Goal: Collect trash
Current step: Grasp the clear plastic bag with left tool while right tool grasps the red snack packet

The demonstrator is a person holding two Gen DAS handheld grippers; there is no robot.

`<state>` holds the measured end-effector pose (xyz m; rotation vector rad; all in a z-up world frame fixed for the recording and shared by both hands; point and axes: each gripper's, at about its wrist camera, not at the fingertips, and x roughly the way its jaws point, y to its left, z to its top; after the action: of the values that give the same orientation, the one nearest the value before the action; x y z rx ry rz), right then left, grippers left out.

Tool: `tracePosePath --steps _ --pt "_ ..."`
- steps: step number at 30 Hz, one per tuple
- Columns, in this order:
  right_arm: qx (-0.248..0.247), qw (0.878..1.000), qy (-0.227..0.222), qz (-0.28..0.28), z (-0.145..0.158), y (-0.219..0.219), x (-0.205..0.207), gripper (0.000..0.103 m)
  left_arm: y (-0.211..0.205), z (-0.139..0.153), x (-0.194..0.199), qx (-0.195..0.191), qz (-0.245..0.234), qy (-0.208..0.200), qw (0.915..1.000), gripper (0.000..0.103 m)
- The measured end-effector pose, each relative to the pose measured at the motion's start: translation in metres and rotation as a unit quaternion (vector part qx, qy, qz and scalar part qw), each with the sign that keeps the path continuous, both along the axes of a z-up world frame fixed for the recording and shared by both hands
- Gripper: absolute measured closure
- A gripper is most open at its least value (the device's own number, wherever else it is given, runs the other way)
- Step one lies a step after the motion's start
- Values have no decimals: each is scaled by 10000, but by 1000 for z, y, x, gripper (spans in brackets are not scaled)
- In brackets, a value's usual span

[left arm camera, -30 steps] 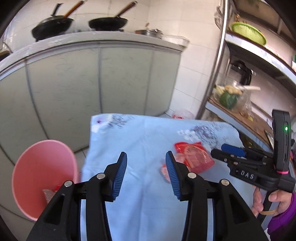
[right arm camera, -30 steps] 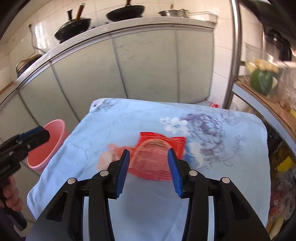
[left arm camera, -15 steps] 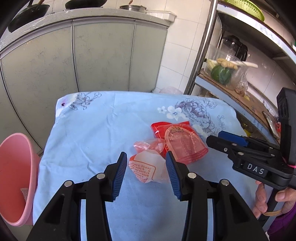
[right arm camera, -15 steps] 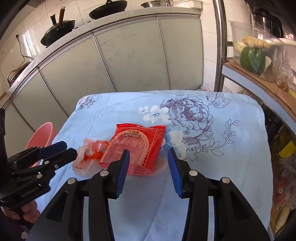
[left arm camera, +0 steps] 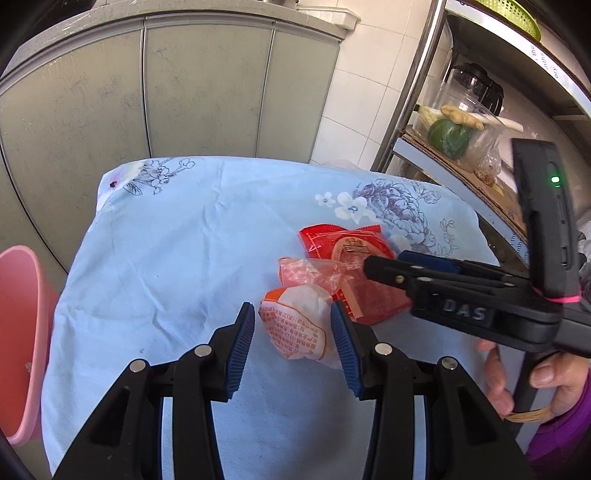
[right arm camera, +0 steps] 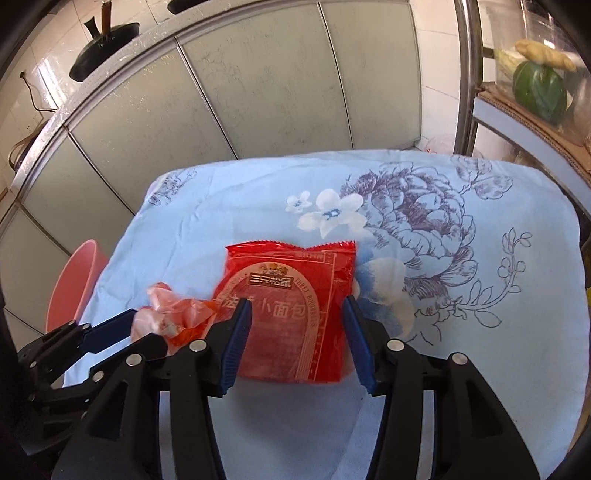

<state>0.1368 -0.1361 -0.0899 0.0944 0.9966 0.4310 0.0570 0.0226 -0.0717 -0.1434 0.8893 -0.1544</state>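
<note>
A red snack packet [right arm camera: 291,310] lies flat on the blue flowered cloth [right arm camera: 443,258]. It also shows in the left wrist view [left arm camera: 369,295]. My right gripper [right arm camera: 297,332] is open with a finger on each side of the packet's near half. A crumpled orange-and-white wrapper [left arm camera: 295,325] lies just left of the packet. My left gripper [left arm camera: 293,332] is open with its fingers on either side of this wrapper. The wrapper [right arm camera: 173,314] shows in the right wrist view, partly behind the left gripper. A pink bin [left arm camera: 22,332] stands off the cloth's left edge.
Grey cabinet doors [left arm camera: 184,92] stand behind the table under a counter with a pan [right arm camera: 103,33]. A metal shelf rack [left arm camera: 461,158] with a green vegetable and containers is at the right. The two grippers sit close side by side.
Both grippers have moved forward and down over the cloth. The left gripper's fingers now flank the crumpled wrapper and the right gripper's fingers flank the red packet. Both stay open.
</note>
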Motion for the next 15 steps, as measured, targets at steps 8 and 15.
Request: tracePosePath --steps 8,15 --pt "-249 9995 -187 -33 -6 4 -3 51 -6 0 -3 -15 -9 -12 10000 64" --pt "-292 9990 -322 -49 -7 1 -12 51 -8 0 -2 41 54 22 10000 64"
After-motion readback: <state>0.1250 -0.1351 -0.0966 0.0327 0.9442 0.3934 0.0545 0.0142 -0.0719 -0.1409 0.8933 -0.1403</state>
